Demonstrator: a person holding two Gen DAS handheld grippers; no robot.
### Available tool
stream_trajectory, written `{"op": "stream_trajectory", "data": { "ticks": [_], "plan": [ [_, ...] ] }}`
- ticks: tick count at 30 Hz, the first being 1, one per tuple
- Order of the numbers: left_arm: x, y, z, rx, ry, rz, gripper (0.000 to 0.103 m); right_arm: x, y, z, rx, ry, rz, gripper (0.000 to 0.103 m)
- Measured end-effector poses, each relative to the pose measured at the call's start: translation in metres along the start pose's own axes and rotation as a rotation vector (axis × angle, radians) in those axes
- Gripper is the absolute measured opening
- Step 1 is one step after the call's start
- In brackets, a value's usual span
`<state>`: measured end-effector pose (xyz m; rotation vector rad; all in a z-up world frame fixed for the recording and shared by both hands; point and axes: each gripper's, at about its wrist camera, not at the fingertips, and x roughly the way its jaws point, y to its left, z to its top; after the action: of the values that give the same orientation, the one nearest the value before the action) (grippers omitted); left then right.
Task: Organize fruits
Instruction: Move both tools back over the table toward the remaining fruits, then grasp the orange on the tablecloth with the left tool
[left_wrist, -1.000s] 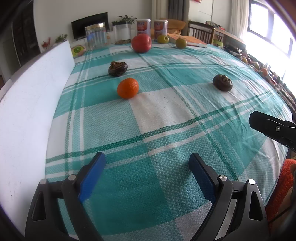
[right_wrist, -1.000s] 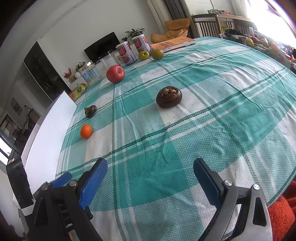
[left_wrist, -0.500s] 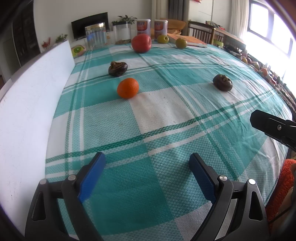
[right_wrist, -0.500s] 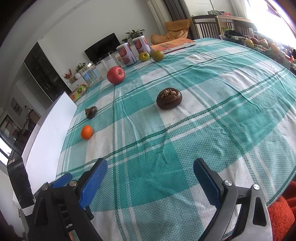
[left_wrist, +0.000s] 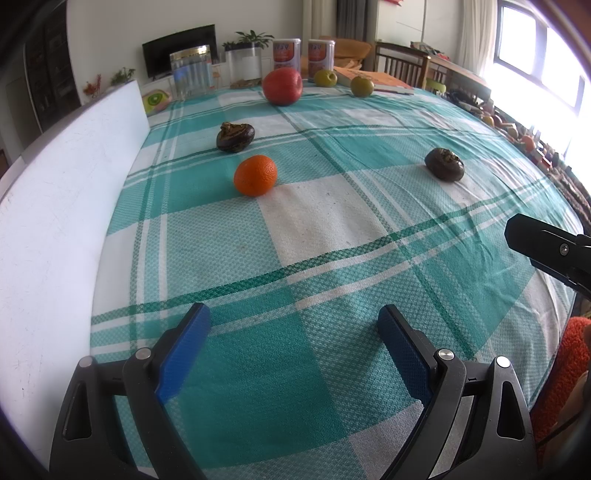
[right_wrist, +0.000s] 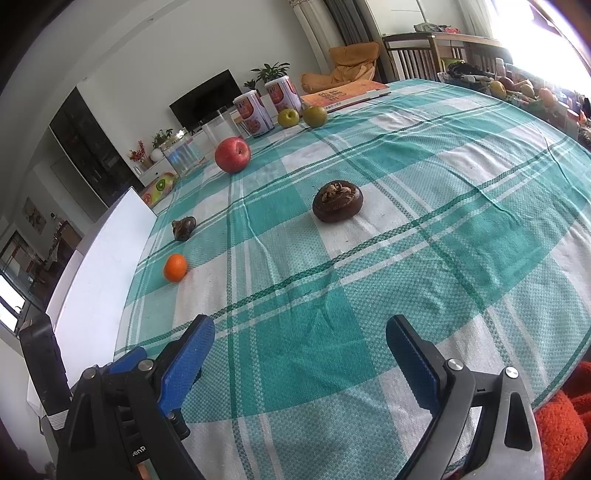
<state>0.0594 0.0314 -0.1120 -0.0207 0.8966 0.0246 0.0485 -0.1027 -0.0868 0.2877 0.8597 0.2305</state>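
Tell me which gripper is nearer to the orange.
Left. The left gripper faces the orange up the cloth, slightly left of its line. From the right gripper the orange lies far off to the left.

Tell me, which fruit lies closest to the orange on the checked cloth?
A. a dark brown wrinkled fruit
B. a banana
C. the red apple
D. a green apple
A: the orange sits just in front of a dark brown wrinkled fruit, while the red apple and two green apples lie farther back.

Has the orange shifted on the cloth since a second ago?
No. In the left wrist view the orange sits at the same corner of the white check, just below the dark fruit, as before.
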Motion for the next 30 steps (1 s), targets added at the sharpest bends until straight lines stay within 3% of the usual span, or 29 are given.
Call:
{"op": "stream_trajectory", "data": {
  "ticks": [8, 19, 22, 30],
  "plan": [
    [0.0, 0.0, 0.0, 0.0, 0.0, 0.001, 0.093, -0.001, -0.002, 0.0, 0.009, -0.004, 0.008, 0.094],
    [0.0, 0.005, 0.002, -0.01, 0.006, -0.035, 0.094, -0.006, -0.022, 0.002, 0.121, -0.024, 0.032, 0.094],
    [0.001, 0.015, 0.015, -0.069, 0.018, -0.077, 0.094, -0.005, -0.024, 0.001, 0.12, -0.033, 0.035, 0.094],
    [0.037, 0.027, 0.079, -0.139, -0.007, 0.022, 0.091, -0.005, -0.025, -0.001, 0.125, -0.026, 0.038, 0.094]
  ]
}}
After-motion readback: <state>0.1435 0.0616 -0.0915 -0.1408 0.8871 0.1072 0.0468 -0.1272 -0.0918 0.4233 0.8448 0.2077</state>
